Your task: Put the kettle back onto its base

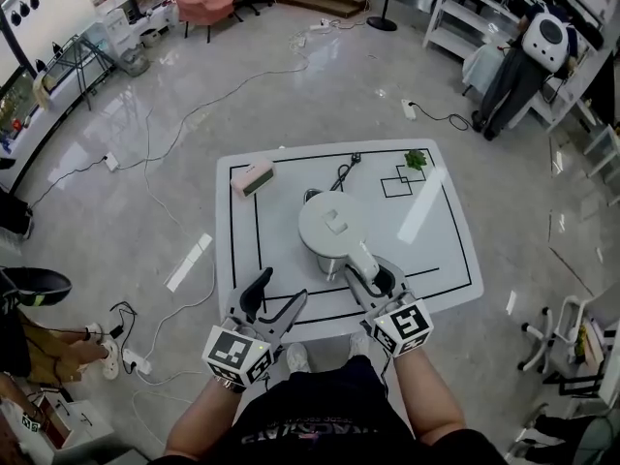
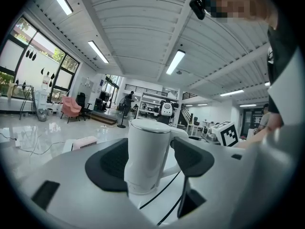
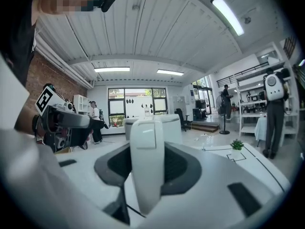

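A white kettle [image 1: 332,229] stands upright on the white table [image 1: 446,250], its handle [image 1: 362,258] pointing toward me. Just behind it, a small part of the round base [image 1: 312,196] shows, with its black cord [image 1: 344,173] running to the far edge. My right gripper [image 1: 373,277] is shut on the handle [image 3: 147,151], whose white bar fills the gap between the dark pads [image 3: 183,168]. My left gripper [image 1: 283,287] hovers open and empty at the table's front edge. In the left gripper view, the kettle [image 2: 145,151] stands a little way beyond the spread jaws.
A pink box [image 1: 252,177] lies at the table's far left. A small green plant [image 1: 416,159] sits at the far right by drawn squares. Black lines [image 1: 455,226] frame the tabletop. Cables [image 1: 194,114] cross the floor, and a robot [image 1: 542,42] stands by shelves.
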`<action>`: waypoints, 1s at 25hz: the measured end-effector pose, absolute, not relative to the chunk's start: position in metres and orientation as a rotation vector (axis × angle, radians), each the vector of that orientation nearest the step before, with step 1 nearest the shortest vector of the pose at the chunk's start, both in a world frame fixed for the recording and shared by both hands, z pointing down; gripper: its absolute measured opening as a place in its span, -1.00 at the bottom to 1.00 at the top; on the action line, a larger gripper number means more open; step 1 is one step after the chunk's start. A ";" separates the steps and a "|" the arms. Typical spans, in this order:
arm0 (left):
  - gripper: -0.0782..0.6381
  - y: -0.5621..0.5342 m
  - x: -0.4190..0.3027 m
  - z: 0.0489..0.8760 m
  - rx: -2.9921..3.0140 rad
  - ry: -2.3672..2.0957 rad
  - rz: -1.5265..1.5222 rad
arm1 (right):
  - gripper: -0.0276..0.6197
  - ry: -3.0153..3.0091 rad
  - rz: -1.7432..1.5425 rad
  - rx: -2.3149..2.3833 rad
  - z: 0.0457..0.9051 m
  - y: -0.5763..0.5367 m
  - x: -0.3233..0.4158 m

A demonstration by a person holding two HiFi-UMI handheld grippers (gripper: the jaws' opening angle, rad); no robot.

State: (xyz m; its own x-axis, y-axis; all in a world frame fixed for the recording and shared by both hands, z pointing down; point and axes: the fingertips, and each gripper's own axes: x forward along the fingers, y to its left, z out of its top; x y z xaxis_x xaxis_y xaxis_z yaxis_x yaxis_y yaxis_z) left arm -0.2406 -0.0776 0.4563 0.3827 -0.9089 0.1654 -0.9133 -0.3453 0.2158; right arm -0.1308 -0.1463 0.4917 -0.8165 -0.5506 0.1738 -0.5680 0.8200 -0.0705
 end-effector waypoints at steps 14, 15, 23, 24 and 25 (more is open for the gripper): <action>-0.10 -0.084 -0.203 0.467 2.496 -1.337 0.023 | -0.45 -2.800 0.096 1.131 0.451 -0.125 -0.090; -0.15 -0.083 -0.199 0.467 2.499 -1.326 0.020 | -0.45 -2.795 0.088 1.143 0.447 -0.123 -0.086; -0.70 -0.080 -0.177 0.457 2.480 -1.355 -0.030 | -0.45 -2.803 0.060 1.156 0.425 -0.125 -0.050; -0.76 -0.080 -0.174 0.457 2.466 -1.375 -0.035 | -0.45 -2.814 0.061 1.135 0.425 -0.127 -0.048; -0.77 -0.080 -0.170 0.457 2.454 -1.395 -0.039 | -0.45 -2.825 0.061 1.107 0.425 -0.128 -0.045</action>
State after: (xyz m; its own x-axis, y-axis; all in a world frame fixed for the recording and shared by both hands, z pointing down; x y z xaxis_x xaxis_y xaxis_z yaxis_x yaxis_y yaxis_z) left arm -0.1701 -0.0804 0.4567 0.5234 -0.8419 0.1313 -0.8332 -0.4734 0.2858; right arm -0.0449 -0.1276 0.4248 -0.7287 -0.6752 0.1142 -0.6796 0.7336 0.0015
